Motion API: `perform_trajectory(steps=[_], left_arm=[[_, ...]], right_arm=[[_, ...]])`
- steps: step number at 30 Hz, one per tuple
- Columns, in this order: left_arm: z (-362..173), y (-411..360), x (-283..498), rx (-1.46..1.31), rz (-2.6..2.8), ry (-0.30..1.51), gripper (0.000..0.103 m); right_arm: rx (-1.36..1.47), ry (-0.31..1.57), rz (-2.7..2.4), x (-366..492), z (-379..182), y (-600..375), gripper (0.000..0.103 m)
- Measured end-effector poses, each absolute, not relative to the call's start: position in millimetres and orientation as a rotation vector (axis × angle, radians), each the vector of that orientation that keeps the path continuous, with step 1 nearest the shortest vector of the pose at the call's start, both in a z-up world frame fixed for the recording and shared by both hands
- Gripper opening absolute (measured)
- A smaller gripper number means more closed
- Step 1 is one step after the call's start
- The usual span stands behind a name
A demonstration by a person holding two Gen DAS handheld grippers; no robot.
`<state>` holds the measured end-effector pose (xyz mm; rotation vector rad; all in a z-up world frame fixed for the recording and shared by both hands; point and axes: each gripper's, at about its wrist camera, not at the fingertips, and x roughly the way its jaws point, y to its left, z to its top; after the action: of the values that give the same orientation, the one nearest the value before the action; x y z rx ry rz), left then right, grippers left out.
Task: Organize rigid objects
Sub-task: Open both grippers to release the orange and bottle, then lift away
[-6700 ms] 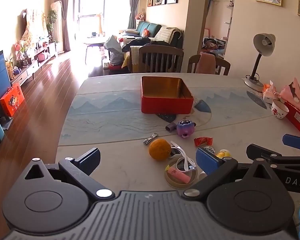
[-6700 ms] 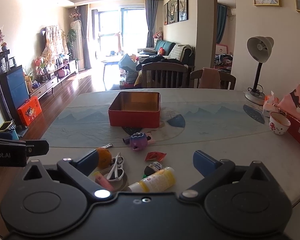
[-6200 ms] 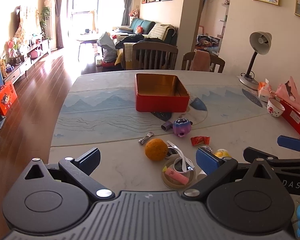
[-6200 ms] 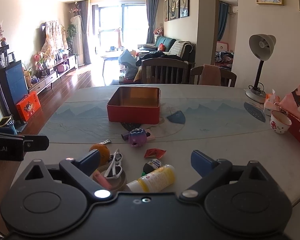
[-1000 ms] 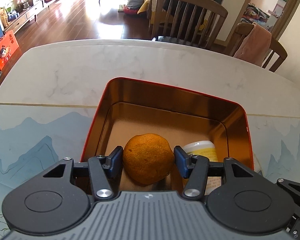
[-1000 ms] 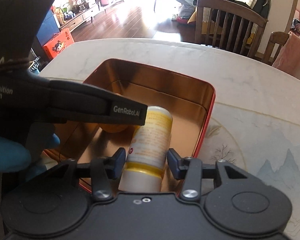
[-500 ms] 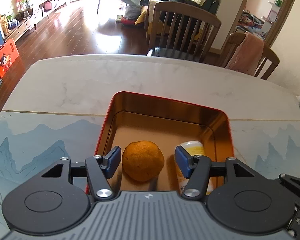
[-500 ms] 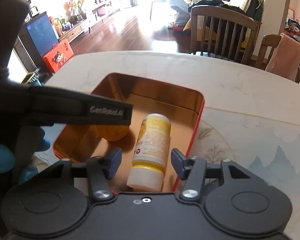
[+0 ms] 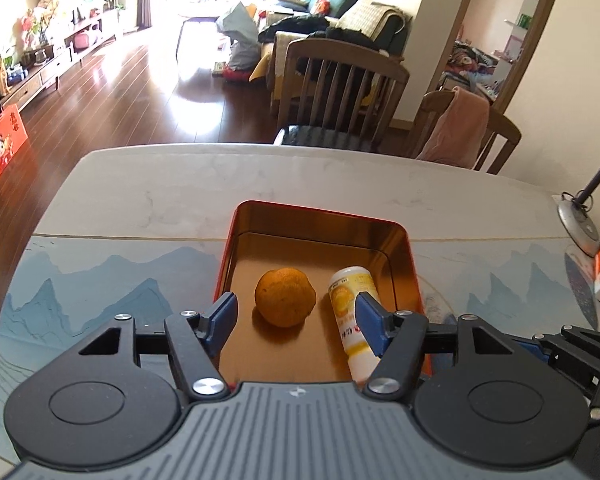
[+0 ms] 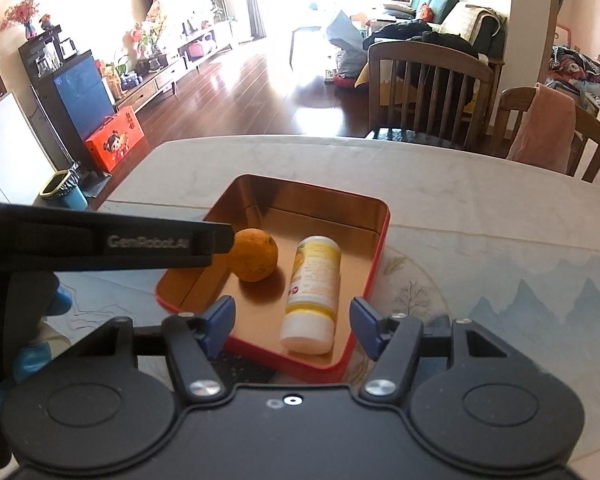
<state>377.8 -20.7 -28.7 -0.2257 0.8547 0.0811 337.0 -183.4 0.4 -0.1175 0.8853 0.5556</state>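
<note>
Having just been opening, both grippers now stand spread and empty: left gripper (image 9: 296,314), right gripper (image 10: 292,320). The orange (image 9: 285,297) and bottle (image 10: 311,293) lie released at centre frame inside the red tin (image 10: 382,216); 2 items stowed.

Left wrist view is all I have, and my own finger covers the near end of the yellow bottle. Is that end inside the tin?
Observer: Yes. In the right wrist view the bottle lies flat, and its white near end stops just short of the near wall of the red tin.
Operator: Has the right gripper let go of it?
Observer: Yes. The right gripper is open. Its jaws have just been opening, and both pads stand clear of the bottle.
Operator: Anything on the floor left of the table that I can't see?
Observer: A blue bin with a dark liner stands on the floor by the table's left edge.
</note>
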Motion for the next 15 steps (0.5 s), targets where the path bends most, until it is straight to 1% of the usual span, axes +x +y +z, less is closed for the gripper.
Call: perform_trajectory(steps=[1,3,5,9,13,15], left_arm=[[-26,-20,373,-0.224,0.076,0.849,0.067],[-22,-18,362,-0.224,0.069,0.836,0.070],[-18,-15,352,-0.226,0.057,0.828,0.070],[-12,-11,329,-0.212,0.036,0.814,0.071],[-7,-8,305,-0.200,0.023,0.800,0.077],[-4,-6,294,-0.195,0.019,0.793,0.078]], right_arm=[[-0.115,0.881,0.553,334,2,-184,0.067],[-0.112,0.871,0.548,326,6,-185,0.071],[-0.105,0.866,0.544,318,9,-187,0.072],[-0.091,0.857,0.534,300,14,-188,0.078],[-0.084,0.845,0.531,280,17,-188,0.084],[-0.079,0.841,0.532,271,17,-189,0.085]])
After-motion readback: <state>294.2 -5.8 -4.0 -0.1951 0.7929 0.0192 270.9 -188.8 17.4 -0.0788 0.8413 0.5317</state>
